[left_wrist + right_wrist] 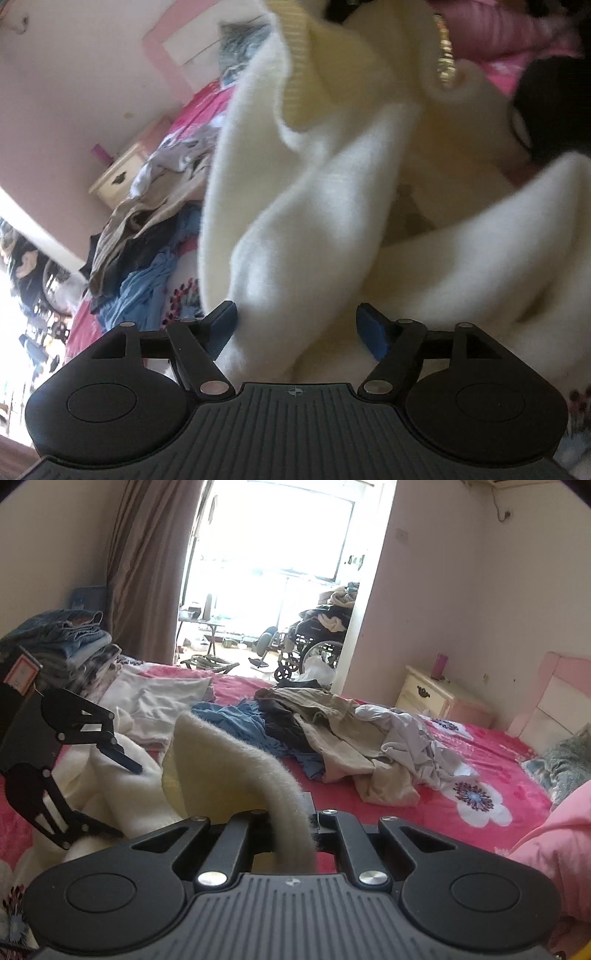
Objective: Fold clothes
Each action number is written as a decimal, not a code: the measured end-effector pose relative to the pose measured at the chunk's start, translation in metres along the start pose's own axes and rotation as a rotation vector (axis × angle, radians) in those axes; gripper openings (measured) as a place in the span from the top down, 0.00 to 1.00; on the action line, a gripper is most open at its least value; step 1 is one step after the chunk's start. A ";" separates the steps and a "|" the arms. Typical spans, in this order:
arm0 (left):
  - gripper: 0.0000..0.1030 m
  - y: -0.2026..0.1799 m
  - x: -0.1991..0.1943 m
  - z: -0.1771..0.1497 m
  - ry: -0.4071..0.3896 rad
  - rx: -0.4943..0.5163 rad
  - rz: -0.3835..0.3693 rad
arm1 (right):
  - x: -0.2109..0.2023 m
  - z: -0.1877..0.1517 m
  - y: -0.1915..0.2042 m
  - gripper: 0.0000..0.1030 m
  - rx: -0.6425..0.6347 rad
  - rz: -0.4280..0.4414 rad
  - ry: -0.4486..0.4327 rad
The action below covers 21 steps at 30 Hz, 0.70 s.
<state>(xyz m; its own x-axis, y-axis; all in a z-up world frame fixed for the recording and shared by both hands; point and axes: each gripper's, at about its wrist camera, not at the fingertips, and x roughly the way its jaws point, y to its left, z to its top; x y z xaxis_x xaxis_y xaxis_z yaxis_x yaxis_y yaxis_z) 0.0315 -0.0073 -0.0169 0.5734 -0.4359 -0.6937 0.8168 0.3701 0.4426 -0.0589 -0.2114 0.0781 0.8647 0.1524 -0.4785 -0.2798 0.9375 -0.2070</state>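
right gripper is clamping a cream sweater edge; left gripper is gaping, sweater bunched between its jaws unpinched on the bed, nearer the loose end.

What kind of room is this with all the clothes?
It looks like a bedroom at home. There is a bed with a pink flowered bedspread, a cream nightstand beside it, and a padded pink headboard against the wall. Loose clothes lie heaped on the bed.
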 end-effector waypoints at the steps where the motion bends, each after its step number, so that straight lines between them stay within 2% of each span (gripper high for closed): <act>1: 0.35 0.006 0.000 0.001 -0.004 -0.050 -0.003 | 0.002 0.000 -0.001 0.93 0.000 0.000 -0.002; 5: 0.54 0.032 -0.002 0.002 -0.032 -0.275 -0.015 | 0.005 -0.002 -0.005 0.93 0.019 0.002 -0.007; 7: 0.67 0.036 0.001 0.004 -0.038 -0.322 0.016 | 0.007 -0.003 -0.007 0.93 0.036 0.001 -0.012; 8: 0.80 0.036 0.001 0.006 -0.046 -0.340 0.038 | 0.008 -0.004 -0.008 0.93 0.045 -0.002 -0.016; 9: 0.88 0.036 0.001 0.008 -0.059 -0.362 0.059 | 0.009 -0.003 -0.009 0.93 0.053 -0.006 -0.021; 12: 0.94 0.041 -0.011 0.013 -0.122 -0.463 0.129 | 0.009 0.000 -0.013 0.93 0.086 -0.021 -0.046; 16: 0.94 0.063 -0.043 0.012 -0.184 -0.645 0.167 | -0.002 0.009 -0.019 0.93 0.111 -0.040 -0.116; 18: 0.94 0.072 -0.071 0.013 -0.222 -0.708 0.197 | -0.012 0.019 -0.022 0.93 0.122 -0.039 -0.167; 21: 0.94 0.081 -0.117 0.021 -0.284 -0.747 0.264 | -0.029 0.034 -0.022 0.93 0.121 -0.026 -0.250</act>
<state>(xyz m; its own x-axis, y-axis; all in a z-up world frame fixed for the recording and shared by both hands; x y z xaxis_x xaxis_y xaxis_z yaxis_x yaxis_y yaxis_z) 0.0319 0.0561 0.1118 0.8159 -0.4114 -0.4063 0.4537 0.8911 0.0088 -0.0635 -0.2260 0.1260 0.9513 0.1863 -0.2456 -0.2174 0.9703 -0.1061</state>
